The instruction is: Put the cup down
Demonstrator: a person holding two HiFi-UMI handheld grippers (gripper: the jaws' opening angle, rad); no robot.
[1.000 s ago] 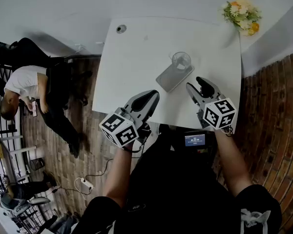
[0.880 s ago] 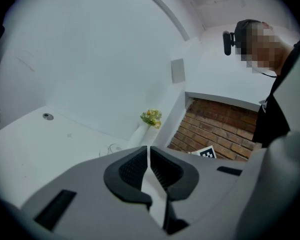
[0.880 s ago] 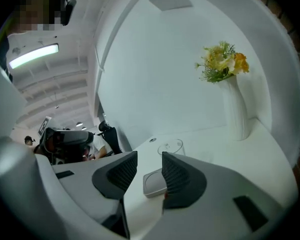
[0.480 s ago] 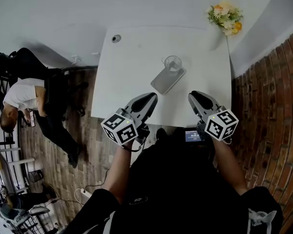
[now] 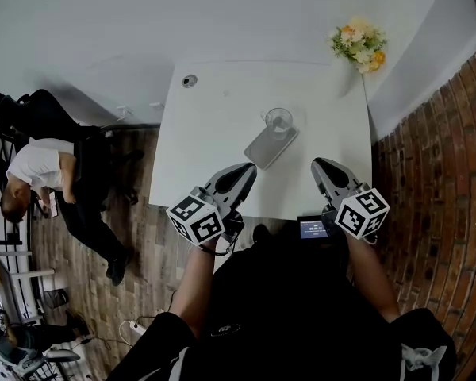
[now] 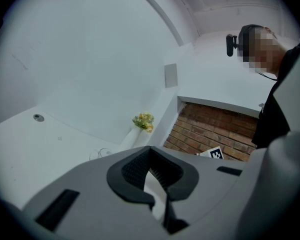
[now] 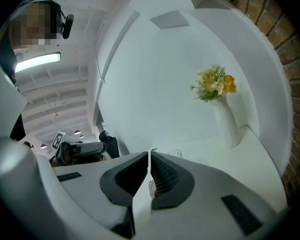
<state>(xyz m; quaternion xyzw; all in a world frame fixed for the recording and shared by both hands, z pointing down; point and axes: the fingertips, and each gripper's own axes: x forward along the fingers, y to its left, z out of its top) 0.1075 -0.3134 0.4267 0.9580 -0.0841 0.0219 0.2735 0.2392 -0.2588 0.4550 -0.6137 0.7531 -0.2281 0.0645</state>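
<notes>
Now, one cup (image 5: pixel 278 121), left claw (image 5: pixel 246 170) shut empty, right claw (image 5: pixel 322 166) just closed empty

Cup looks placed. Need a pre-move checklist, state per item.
1. Cup upright on the table: ok.
2. Right tool off the cup, jaws just closed on nothing: ok.
3. Left tool shut, empty, back at the near table edge: ok.
4. Cup clear of the grey slab: cannot tell, it stands at the slab's far end.
5. Flowers well apart from the cup: ok.
</notes>
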